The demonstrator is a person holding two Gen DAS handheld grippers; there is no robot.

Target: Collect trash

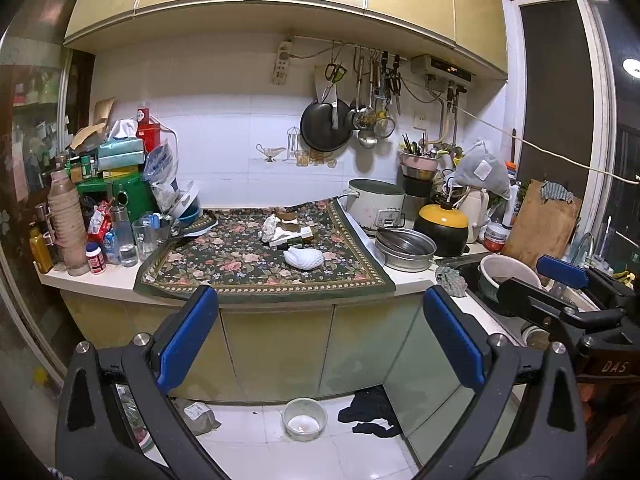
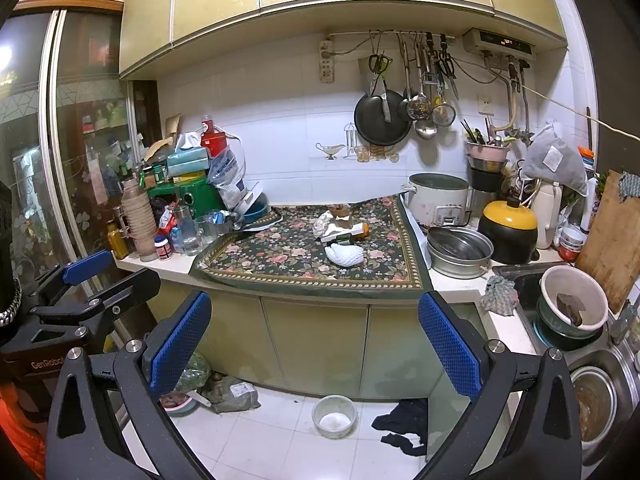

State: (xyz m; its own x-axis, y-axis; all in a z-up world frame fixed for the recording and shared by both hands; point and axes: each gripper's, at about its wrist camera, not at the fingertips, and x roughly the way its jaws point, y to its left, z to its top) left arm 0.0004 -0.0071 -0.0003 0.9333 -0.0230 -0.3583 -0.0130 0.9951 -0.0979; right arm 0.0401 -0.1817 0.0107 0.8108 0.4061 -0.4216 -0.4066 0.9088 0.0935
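Observation:
Trash lies on a floral cloth (image 1: 248,268) on the counter: a white foam fruit net (image 1: 303,257), a crumpled tissue (image 1: 271,227), a torn brown box (image 1: 289,220) and a flat white carton (image 1: 290,237). The right wrist view shows the same foam net (image 2: 345,255), tissue (image 2: 324,221) and box (image 2: 341,212). My left gripper (image 1: 320,340) is open and empty, held well back from the counter in front of the cabinets. My right gripper (image 2: 316,344) is open and empty at about the same distance. It also shows in the left wrist view (image 1: 556,280) to the right.
Bottles, cups and boxes (image 1: 104,208) crowd the counter's left end. A rice cooker (image 1: 378,205), steel pots (image 1: 405,249) and a yellow-lidded pot (image 1: 442,226) stand right of the cloth, then a sink (image 2: 568,308) with bowls. A clear bowl (image 1: 304,418) and dark cloth (image 1: 370,410) lie on the floor.

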